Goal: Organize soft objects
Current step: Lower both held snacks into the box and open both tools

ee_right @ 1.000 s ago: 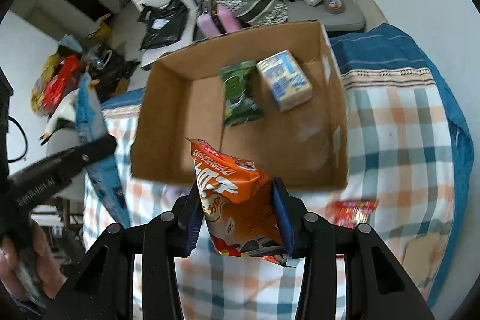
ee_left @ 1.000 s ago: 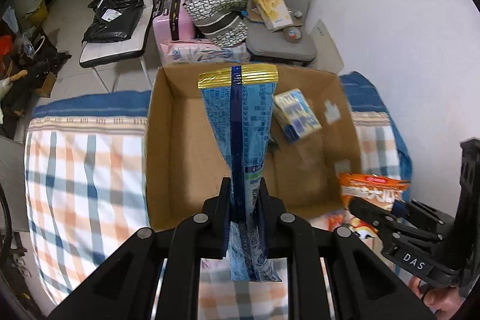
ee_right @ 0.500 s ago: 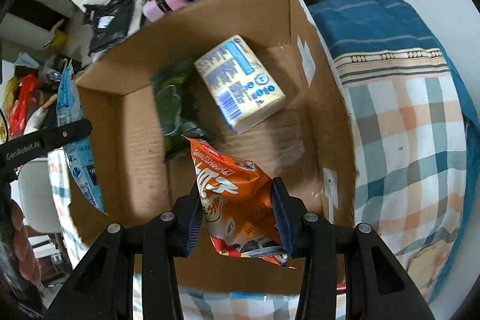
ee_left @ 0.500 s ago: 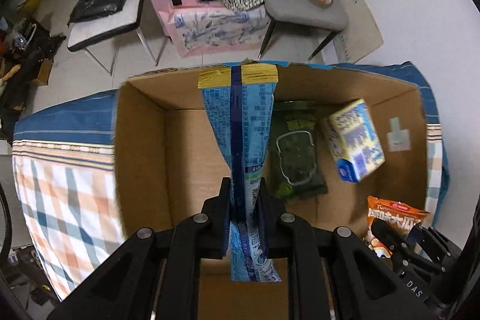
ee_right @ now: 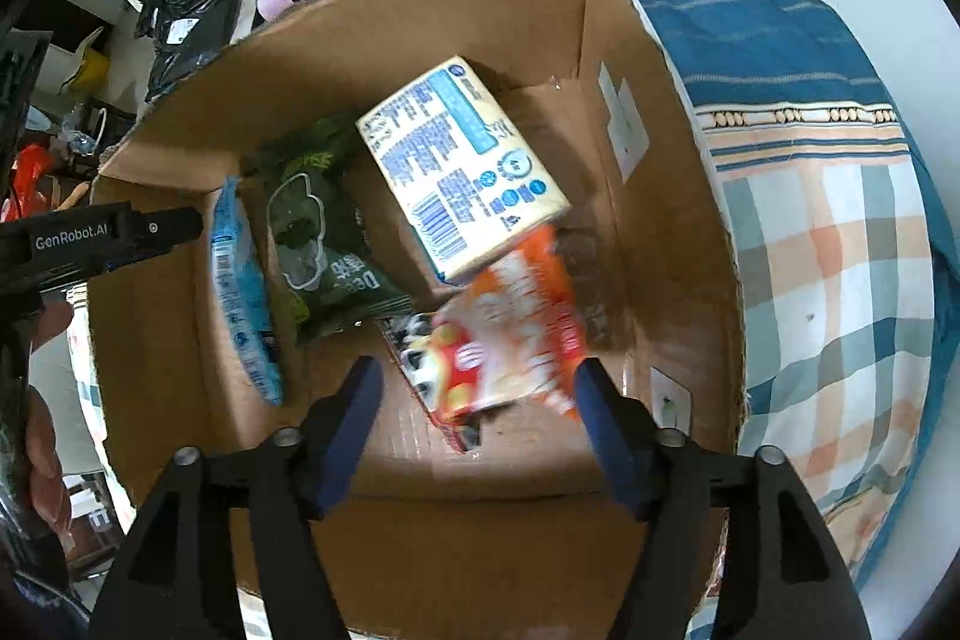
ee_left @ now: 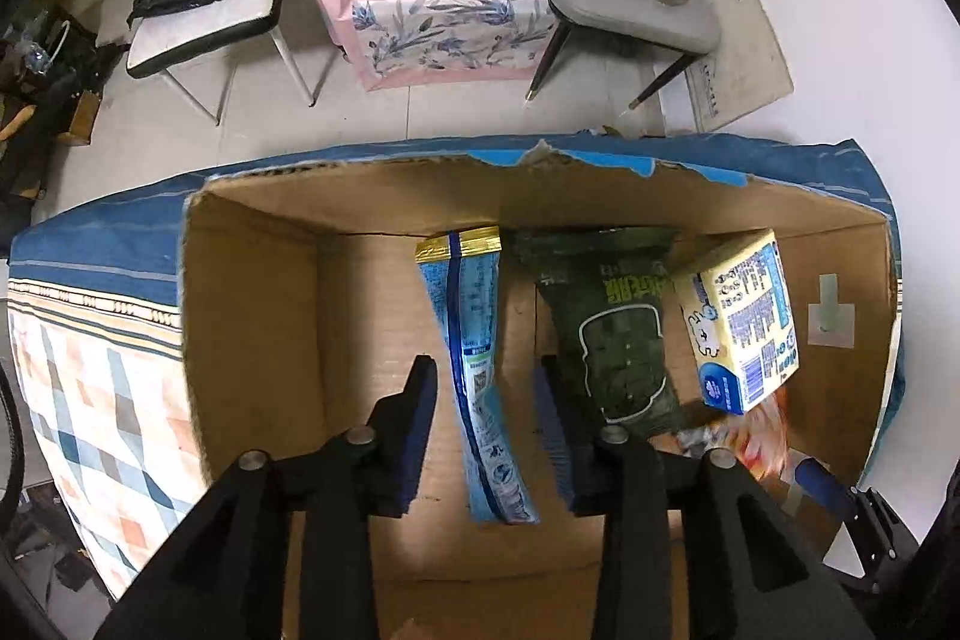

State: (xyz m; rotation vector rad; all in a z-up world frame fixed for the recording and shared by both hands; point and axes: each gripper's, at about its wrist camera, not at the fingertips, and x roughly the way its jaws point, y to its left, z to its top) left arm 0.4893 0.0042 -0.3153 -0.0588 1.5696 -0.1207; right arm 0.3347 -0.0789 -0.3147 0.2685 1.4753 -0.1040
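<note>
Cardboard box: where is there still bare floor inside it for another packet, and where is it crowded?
Bare cardboard box floor lies between its left wall and the blue packet, and along the near wall under both open grippers, left gripper and right gripper. The right half is crowded: green packet, yellow pack and orange packet touch or overlap.

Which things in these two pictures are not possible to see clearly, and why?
- Orange snack bag: motion blur in the right wrist view; print unreadable. In the left wrist view the yellow tissue pack hides most of it.
- Blue pouch: small print too small.
- Cardboard box: near wall cut off by frame.
</note>
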